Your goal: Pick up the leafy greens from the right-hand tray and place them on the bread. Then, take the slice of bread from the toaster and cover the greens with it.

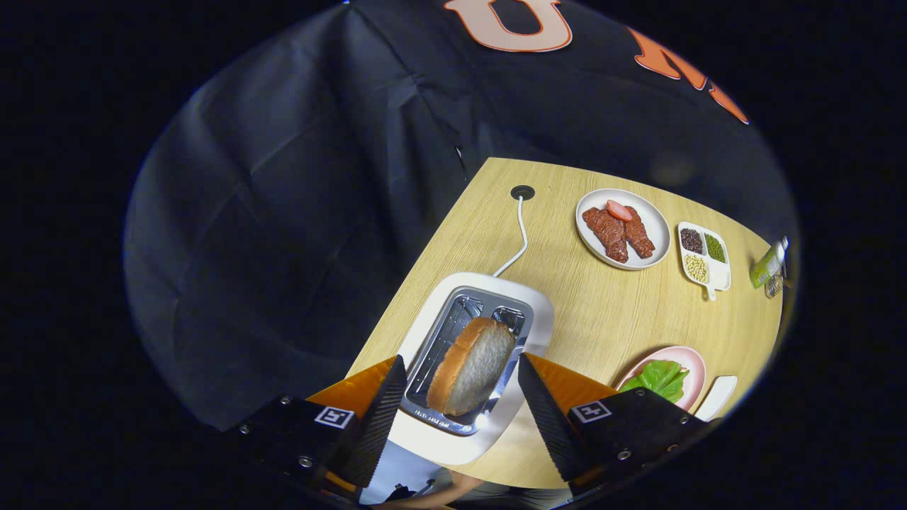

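Observation:
A slice of bread (pixel 471 366) with a brown crust stands in a slot of the white toaster (pixel 540 312), leaning a little. My gripper (pixel 457 414) hovers above the toaster, open, with one finger on each side of the slice and a gap to it on both sides. The leafy greens (pixel 659 379) lie on a pink plate (pixel 693 358) to the right of the toaster, beyond my right finger (pixel 544 414).
A white plate of red meat slices (pixel 622 228) and a small white divided dish of beans (pixel 703 258) sit at the far side of the wooden table (pixel 602 319). A green packet (pixel 767 265) lies at the far right edge. The toaster's white cable (pixel 521 241) runs to a hole in the table.

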### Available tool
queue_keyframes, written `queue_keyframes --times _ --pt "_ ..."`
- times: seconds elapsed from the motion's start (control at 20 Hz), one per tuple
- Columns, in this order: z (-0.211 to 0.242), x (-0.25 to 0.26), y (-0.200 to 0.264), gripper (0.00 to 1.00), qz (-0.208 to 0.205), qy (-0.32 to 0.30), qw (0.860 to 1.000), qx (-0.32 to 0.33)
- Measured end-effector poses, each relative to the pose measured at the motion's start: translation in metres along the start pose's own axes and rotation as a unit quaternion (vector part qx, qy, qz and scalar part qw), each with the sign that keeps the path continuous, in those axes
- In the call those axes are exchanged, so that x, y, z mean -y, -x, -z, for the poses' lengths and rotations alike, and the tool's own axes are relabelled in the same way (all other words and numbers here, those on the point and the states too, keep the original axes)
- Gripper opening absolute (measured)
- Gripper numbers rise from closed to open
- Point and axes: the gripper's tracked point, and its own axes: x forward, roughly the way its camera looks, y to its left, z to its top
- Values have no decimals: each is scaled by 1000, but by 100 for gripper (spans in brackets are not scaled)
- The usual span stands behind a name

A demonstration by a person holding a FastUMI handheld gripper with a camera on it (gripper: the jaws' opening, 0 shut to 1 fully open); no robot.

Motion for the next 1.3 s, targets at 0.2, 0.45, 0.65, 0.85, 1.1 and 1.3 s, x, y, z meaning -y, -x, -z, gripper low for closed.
queue_keyframes --times 0.2,0.45,0.65,0.85,1.1,1.3 --pt "-1 8 -7 82 18 -11 1000 -5" --pt "12 17 -13 47 30 -20 999 -28" --pt "13 15 -12 22 23 -32 999 -28" --pt "10 14 0 14 0 -45 999 -14" --pt "-2 22 36 12 -37 -74 996 20" --pt "-9 38 67 12 -65 -95 992 56"
